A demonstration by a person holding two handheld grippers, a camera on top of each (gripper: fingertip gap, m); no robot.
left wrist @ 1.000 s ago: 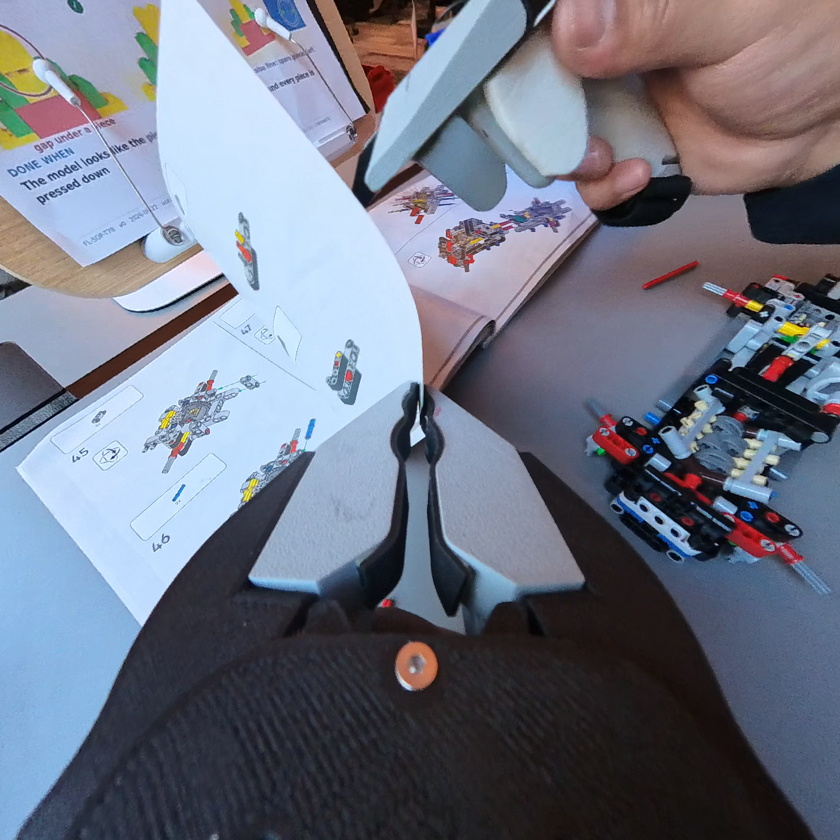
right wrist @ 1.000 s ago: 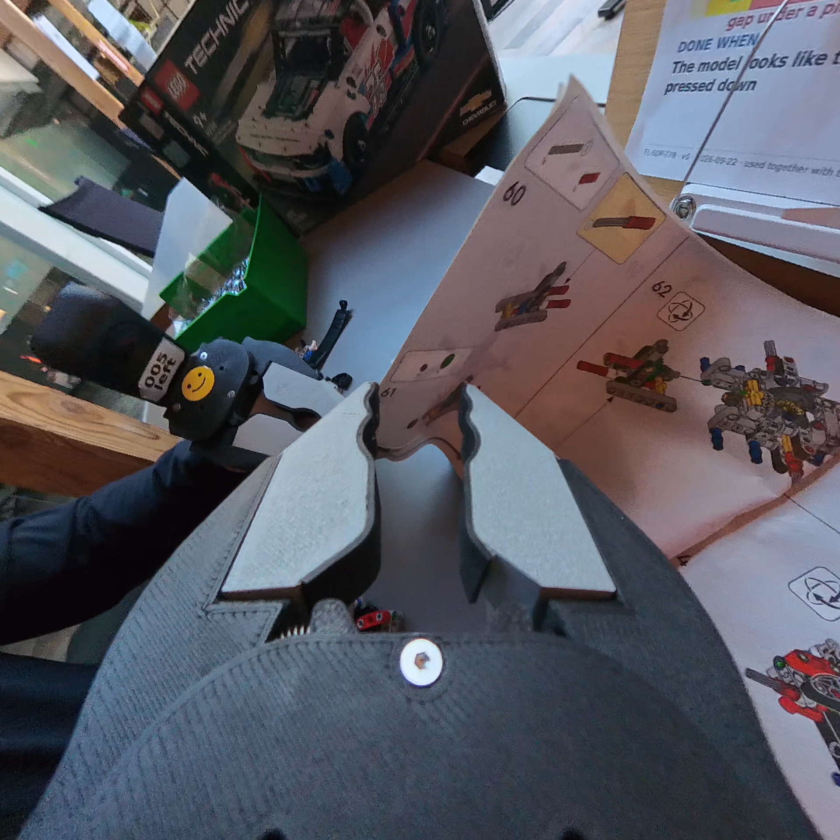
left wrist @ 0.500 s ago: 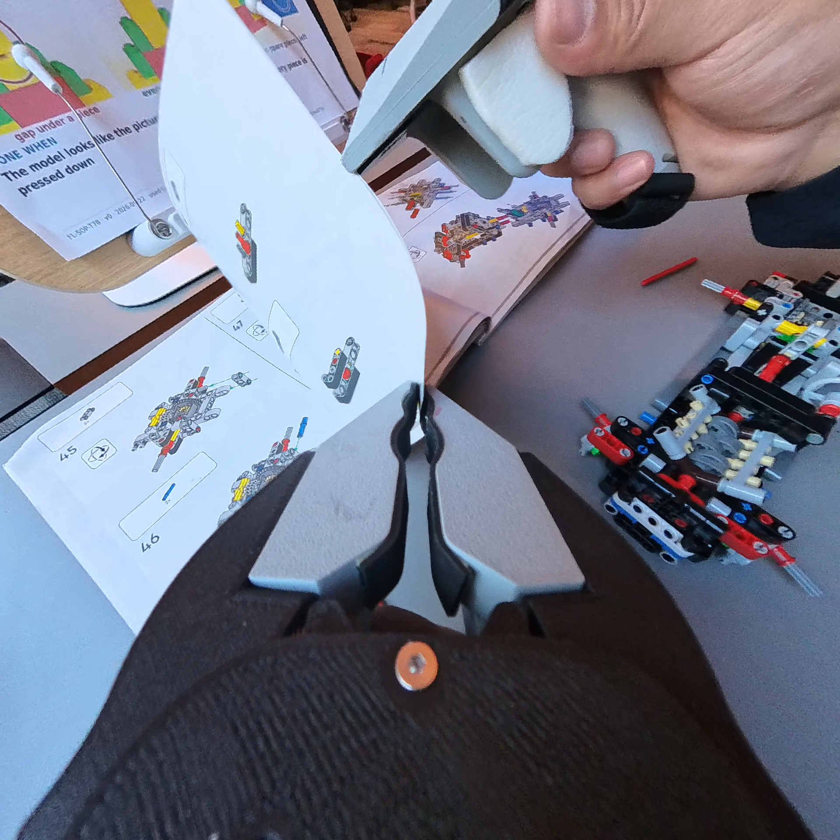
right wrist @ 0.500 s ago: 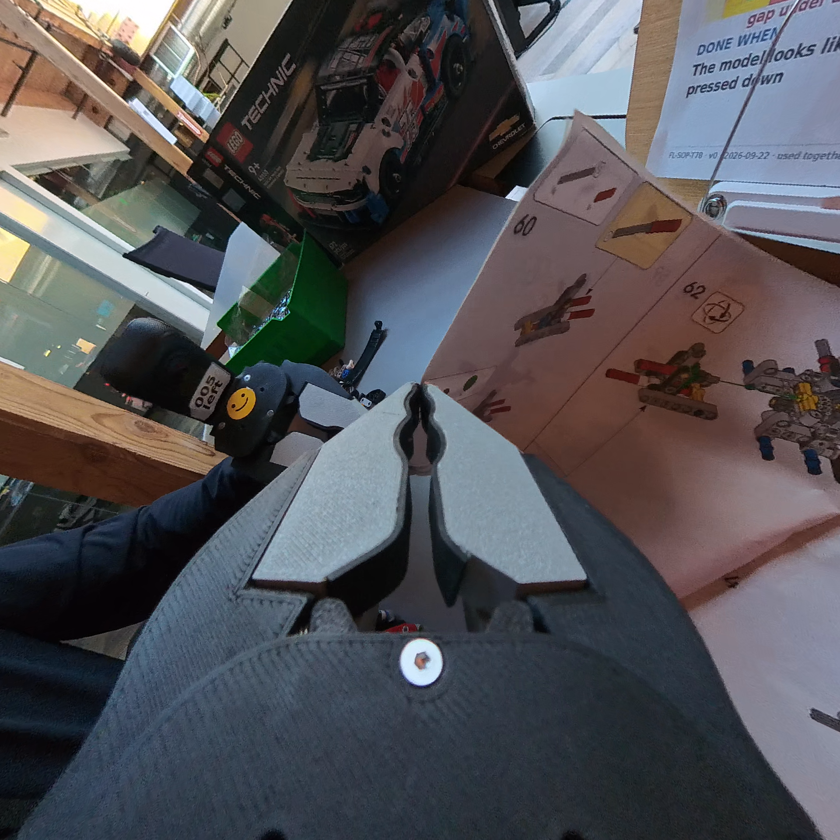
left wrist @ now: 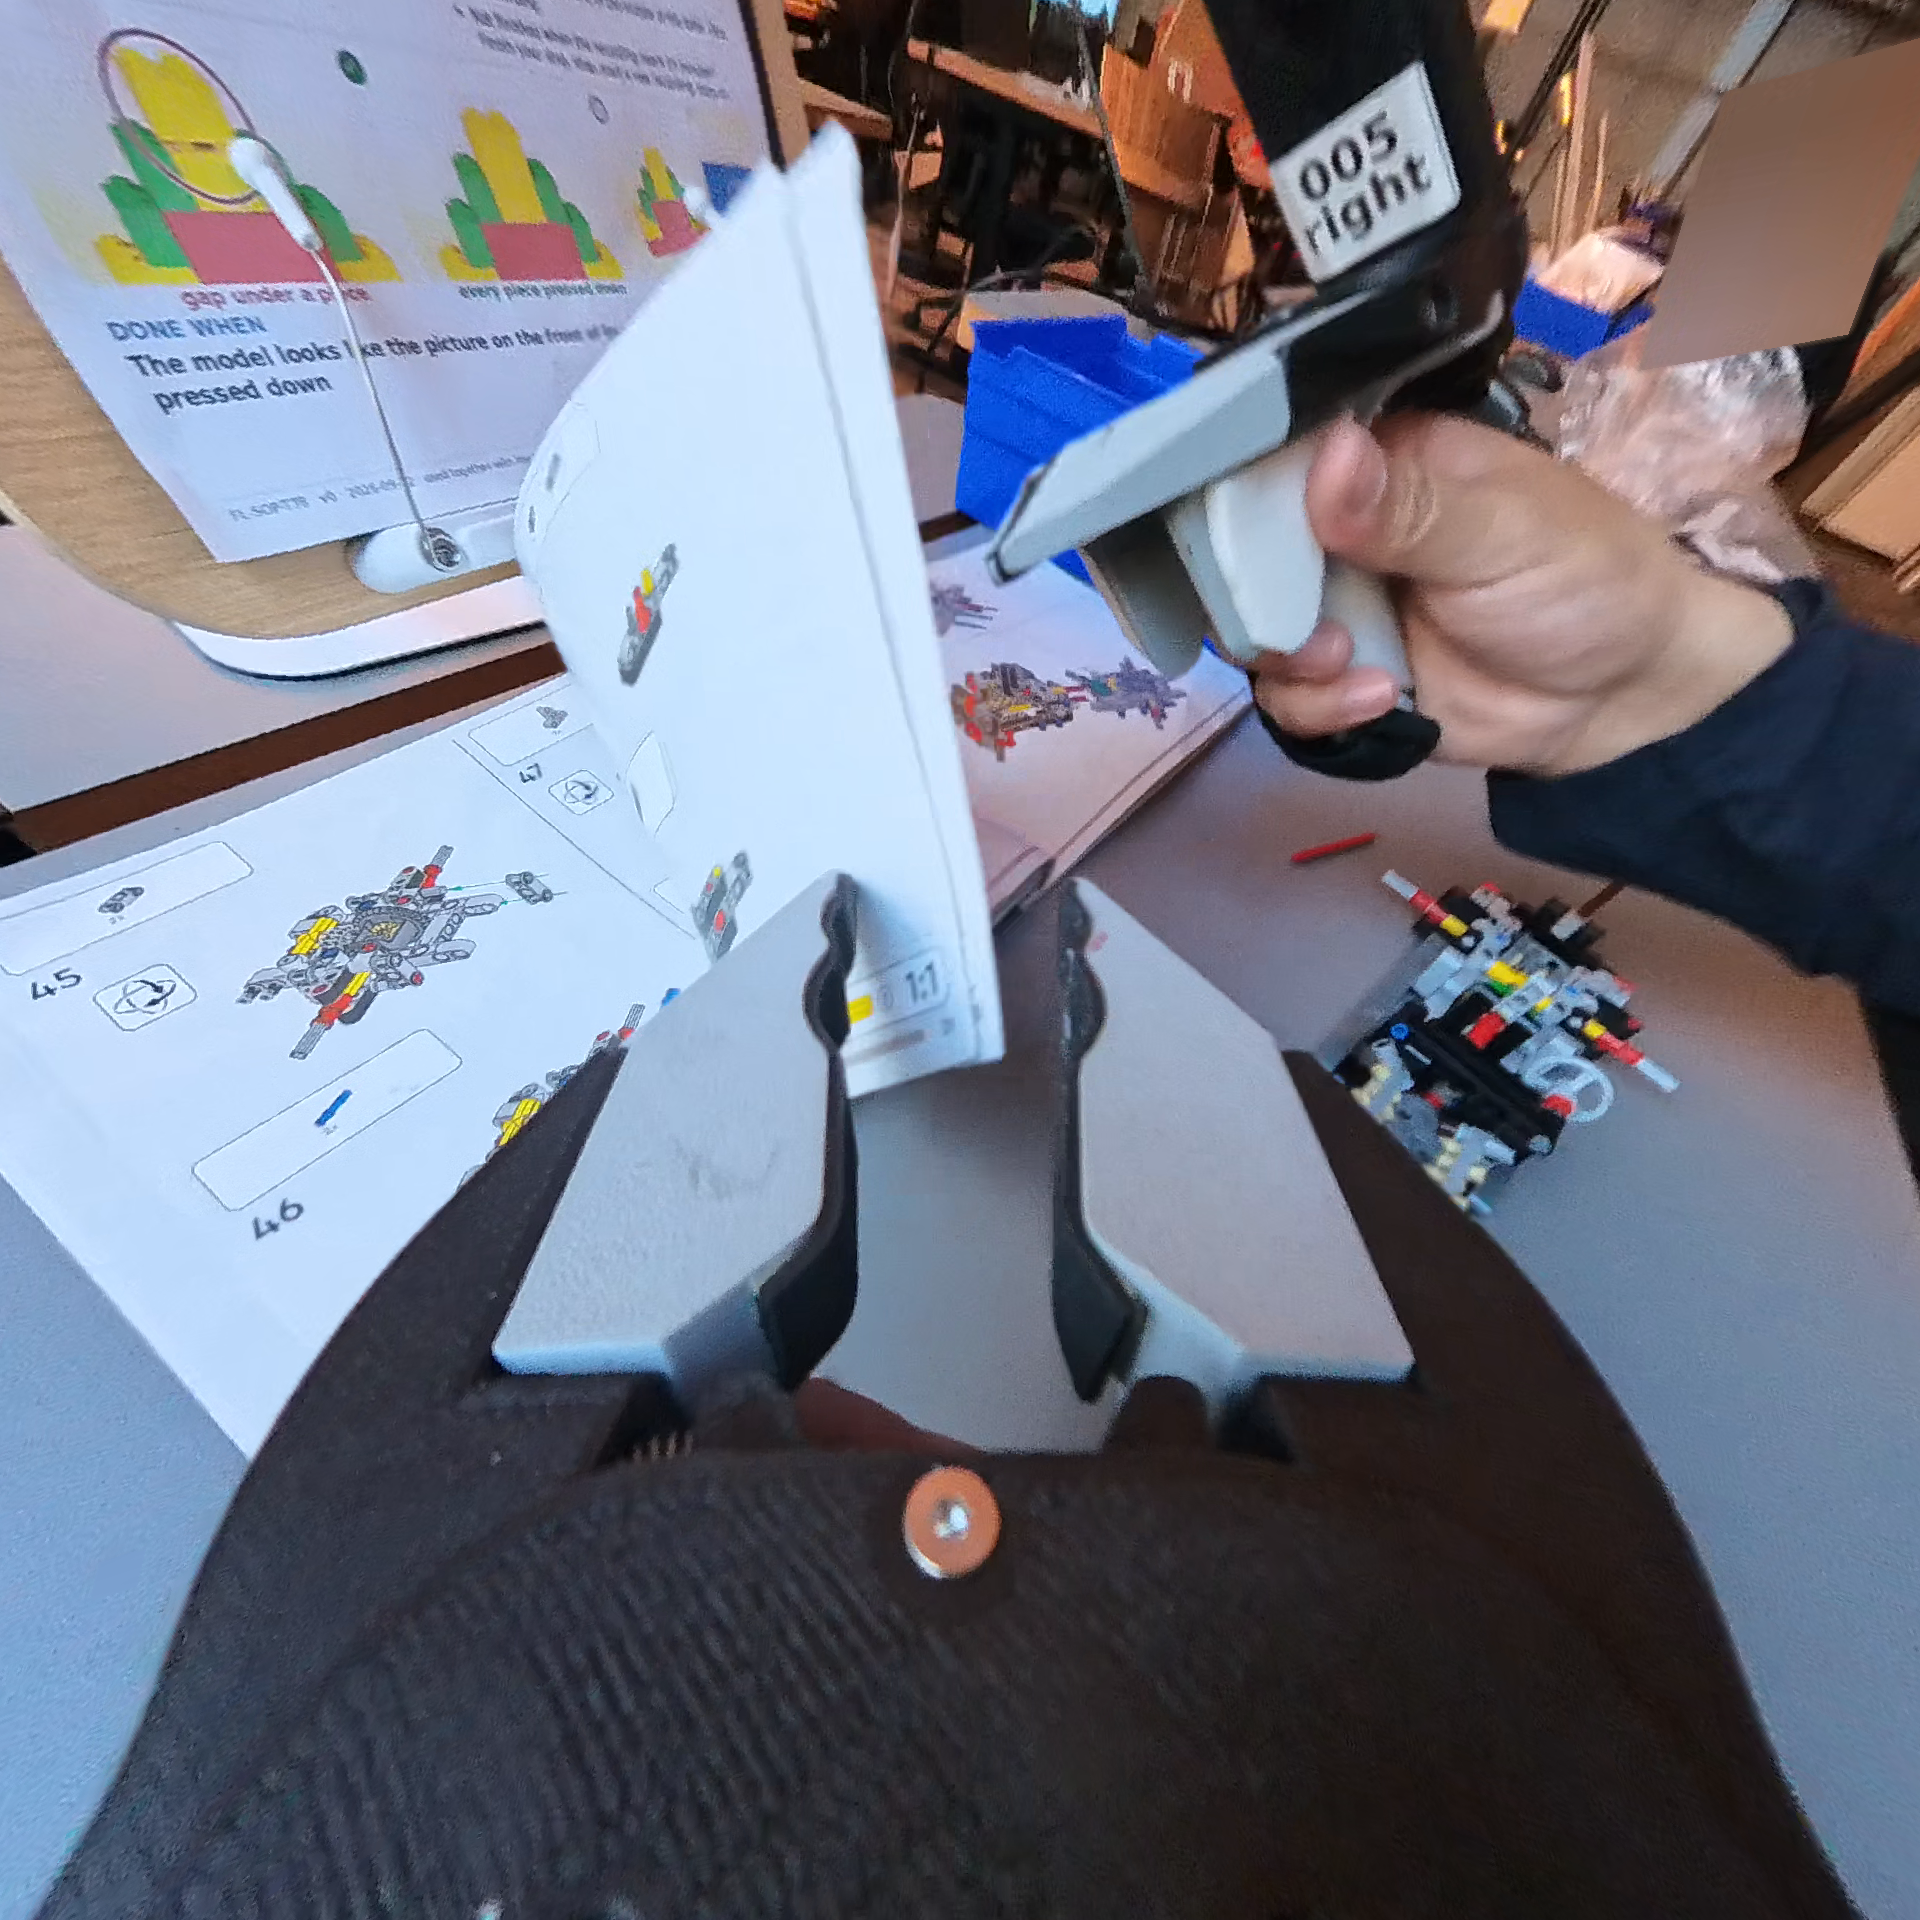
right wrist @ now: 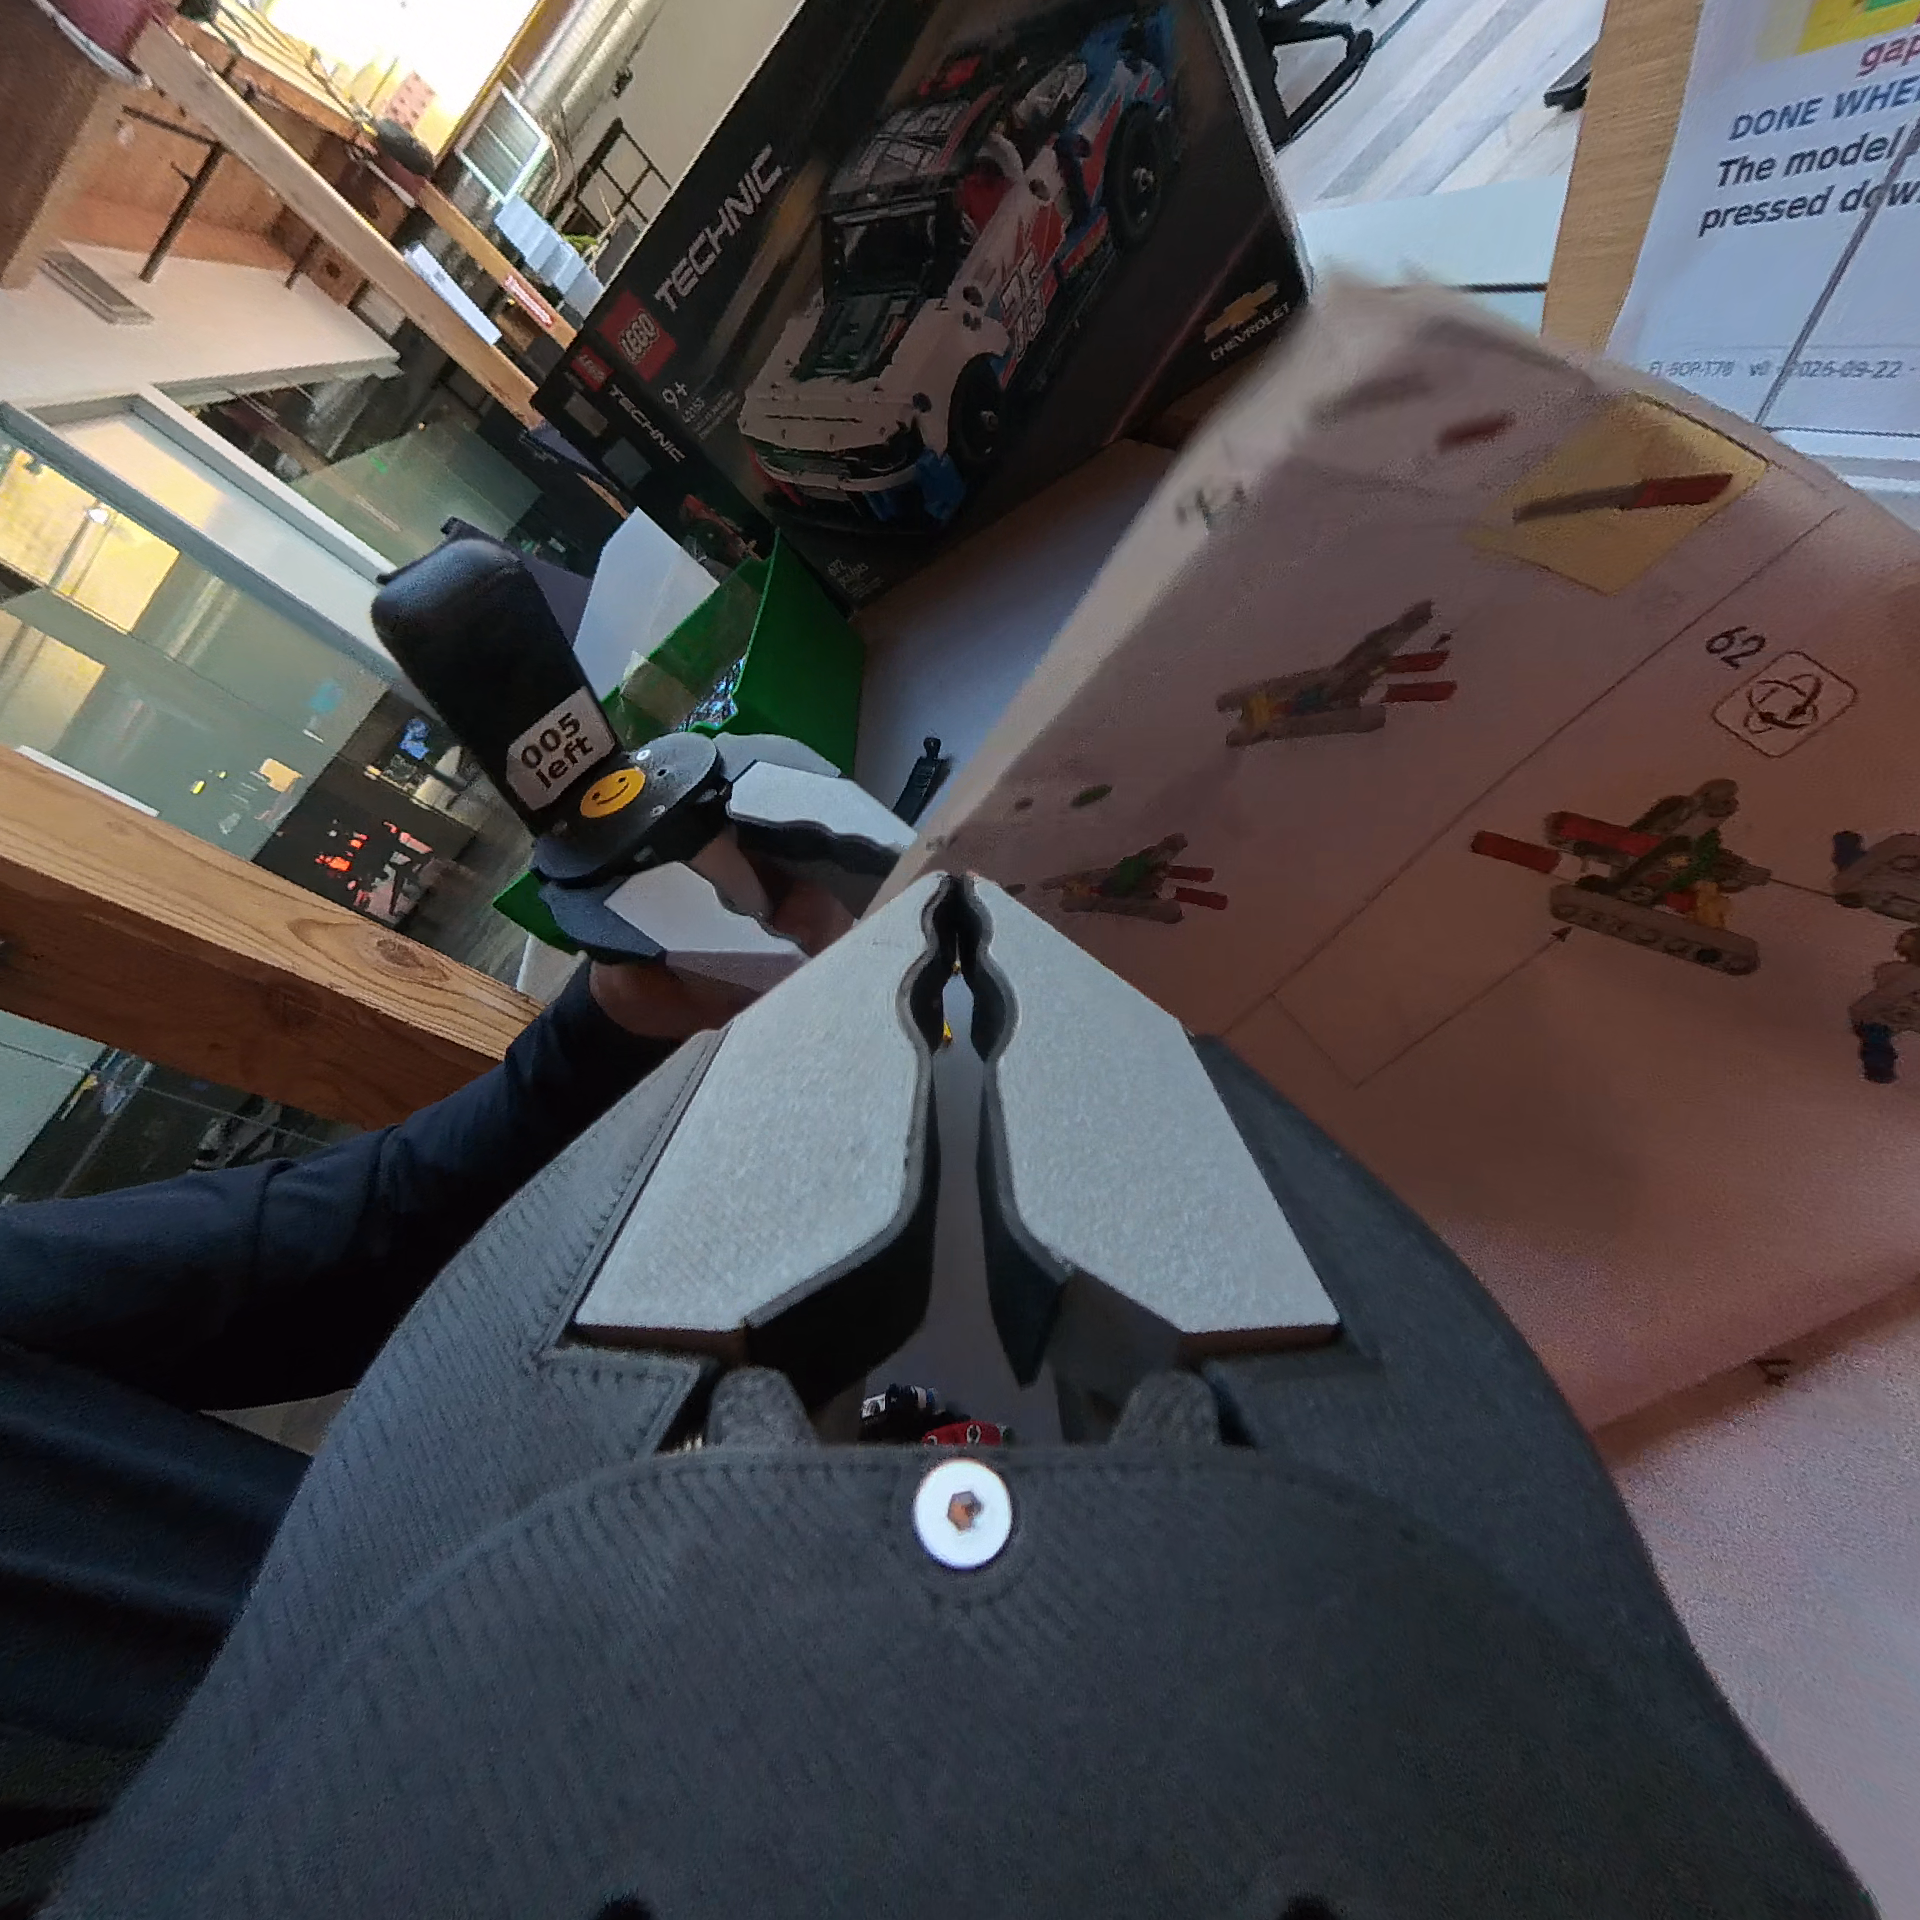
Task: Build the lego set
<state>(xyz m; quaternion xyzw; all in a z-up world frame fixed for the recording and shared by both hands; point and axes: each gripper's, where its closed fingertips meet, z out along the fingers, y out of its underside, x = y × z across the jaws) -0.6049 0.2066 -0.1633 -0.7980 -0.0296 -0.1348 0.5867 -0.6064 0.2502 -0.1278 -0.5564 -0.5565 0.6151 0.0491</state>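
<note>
An open instruction booklet [left wrist: 312, 1039] lies on the grey table [left wrist: 1662, 1351]. A bundle of its pages [left wrist: 748, 520] stands lifted. My left gripper [left wrist: 954, 904] is open. The lower corner of the lifted pages rests against its left pad, with a gap to the right pad. My right gripper [right wrist: 956, 888] is shut on the edge of the lifted page [right wrist: 1455, 831], whose printed back faces it. The right gripper also shows in the left wrist view [left wrist: 997, 566], held by a hand up at the page's far side. The left gripper shows in the right wrist view [right wrist: 831, 899], open.
A part-built brick vehicle chassis [left wrist: 1496, 1039] and a loose red axle [left wrist: 1333, 849] lie on the table to the right. An instruction sheet on a wooden stand [left wrist: 312, 364] and a blue bin [left wrist: 1060, 395] are behind. A car kit box [right wrist: 935, 291] and a green bin [right wrist: 790, 665] stand at the table's far side.
My right gripper closed on the page's edge. My left gripper, shut on the lifted pages before, has now opened and let them go. The pages stand more upright.
</note>
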